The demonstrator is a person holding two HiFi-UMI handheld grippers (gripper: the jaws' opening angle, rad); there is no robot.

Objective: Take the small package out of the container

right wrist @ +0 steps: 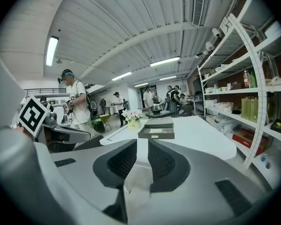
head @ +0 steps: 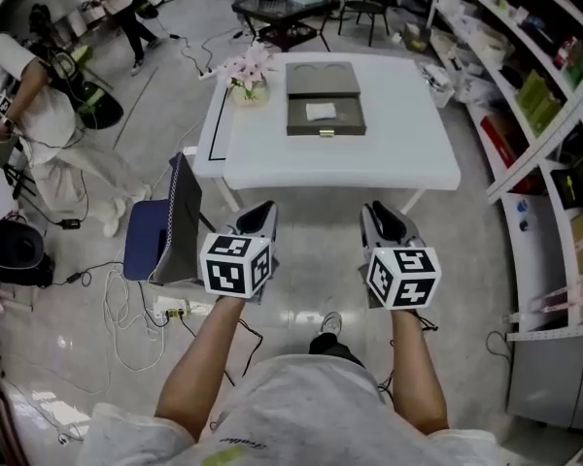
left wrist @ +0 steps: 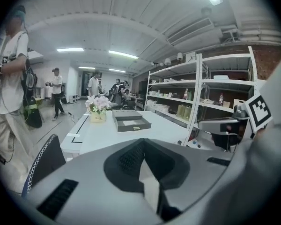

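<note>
Big picture: the white table point(head: 408, 153) sits well ahead of the person, with open floor between them and it. Shelves point(head: 534, 95) run along the right, and a dark chair point(head: 165, 226) stands off the table's near-left corner.

On the far half of the table is the grey container point(head: 325, 115). It's open, with its lid lying flat just behind it. The small package point(head: 321, 112) is a pale flat thing still lying inside it. A little pot of pink flowers point(head: 250, 74) sits just left of the container.

Both grippers hang at waist level, nowhere near the table. The left gripper point(head: 260, 212) has its pads closed together with nothing in them. The right gripper point(head: 384, 216) is cracked open a bit, just a narrow slot between the pads, also empty.

So I'd call this the very start, still the approach. The next move looks like walking up, reaching over the near edge, spreading the jaws wider and coming down on that flat package without snagging the container's wall.
</note>
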